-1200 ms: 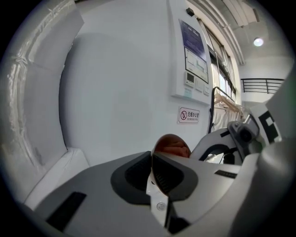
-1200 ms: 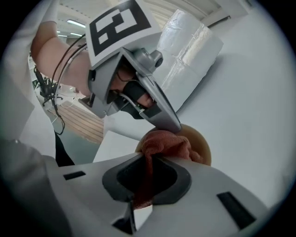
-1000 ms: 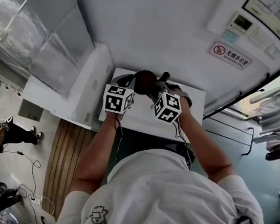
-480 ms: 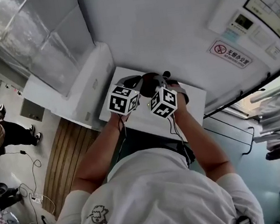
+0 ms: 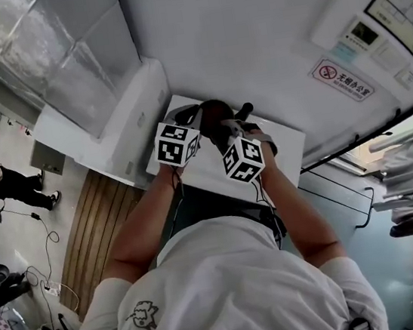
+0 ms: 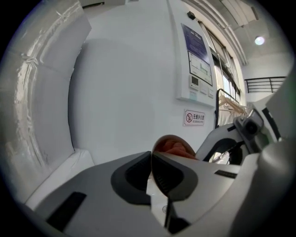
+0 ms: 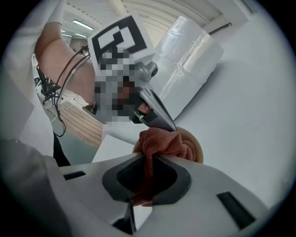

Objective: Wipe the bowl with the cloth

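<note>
A bowl [image 5: 211, 114], dark outside and tan inside, is held above the small white table [image 5: 284, 149] between both grippers. My left gripper [image 5: 189, 115] is shut on the bowl's thin rim [image 6: 151, 178], and the bowl [image 6: 170, 144] stands tilted just past its jaws. My right gripper [image 5: 233, 124] is shut on a rust-coloured cloth [image 7: 162, 142], bunched and pressed into the bowl's tan inside [image 7: 196, 147]. In the right gripper view the left gripper's fingers [image 7: 157, 113] pinch the bowl's far edge. The cloth [image 6: 178, 148] shows inside the bowl, with the right gripper [image 6: 231, 139] beside it.
A white cabinet [image 5: 114, 131] stands left of the table. Wooden slats [image 5: 88, 242] cover the floor below it. The white wall behind carries a no-smoking sign [image 5: 340, 80]. A person [image 5: 0, 189] stands far off at the left.
The right gripper swung with the cloth toward the left gripper and back a little. The left gripper kept its hold on the bowl, shifting only slightly.
</note>
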`<state>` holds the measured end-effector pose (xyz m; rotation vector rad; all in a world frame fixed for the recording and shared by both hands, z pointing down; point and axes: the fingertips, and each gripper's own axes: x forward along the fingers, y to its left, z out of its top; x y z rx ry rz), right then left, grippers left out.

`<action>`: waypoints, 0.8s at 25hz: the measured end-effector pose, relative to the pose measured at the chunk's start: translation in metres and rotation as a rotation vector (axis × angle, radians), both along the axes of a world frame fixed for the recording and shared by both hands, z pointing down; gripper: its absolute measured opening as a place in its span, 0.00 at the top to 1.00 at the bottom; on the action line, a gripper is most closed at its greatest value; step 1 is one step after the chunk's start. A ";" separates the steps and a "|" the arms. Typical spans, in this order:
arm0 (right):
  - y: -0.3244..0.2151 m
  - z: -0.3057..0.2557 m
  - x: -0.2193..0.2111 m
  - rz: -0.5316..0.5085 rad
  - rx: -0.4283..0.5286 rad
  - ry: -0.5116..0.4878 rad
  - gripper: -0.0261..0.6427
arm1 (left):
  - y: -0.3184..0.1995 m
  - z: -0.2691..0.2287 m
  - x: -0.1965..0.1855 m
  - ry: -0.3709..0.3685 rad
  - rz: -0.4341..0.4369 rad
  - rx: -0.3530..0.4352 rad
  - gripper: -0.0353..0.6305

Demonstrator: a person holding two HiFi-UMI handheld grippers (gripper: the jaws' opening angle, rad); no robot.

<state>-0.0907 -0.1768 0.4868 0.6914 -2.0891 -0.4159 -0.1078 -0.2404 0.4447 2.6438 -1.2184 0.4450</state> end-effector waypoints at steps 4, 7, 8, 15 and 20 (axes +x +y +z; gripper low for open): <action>0.010 -0.001 0.003 -0.014 0.016 0.010 0.89 | -0.015 0.017 -0.020 -0.012 -0.070 -0.008 0.91; 0.014 -0.003 0.014 0.001 0.025 -0.002 0.89 | -0.022 0.028 -0.031 0.016 -0.097 -0.048 0.91; 0.014 -0.006 0.019 0.010 0.042 -0.006 0.89 | -0.023 0.031 -0.034 0.028 -0.100 -0.065 0.91; 0.016 -0.047 0.064 0.100 0.183 -0.072 0.89 | -0.018 0.053 -0.033 0.160 -0.042 -0.170 0.91; 0.019 -0.079 0.097 0.155 0.255 -0.108 0.89 | -0.013 0.069 -0.034 0.349 0.027 -0.278 0.91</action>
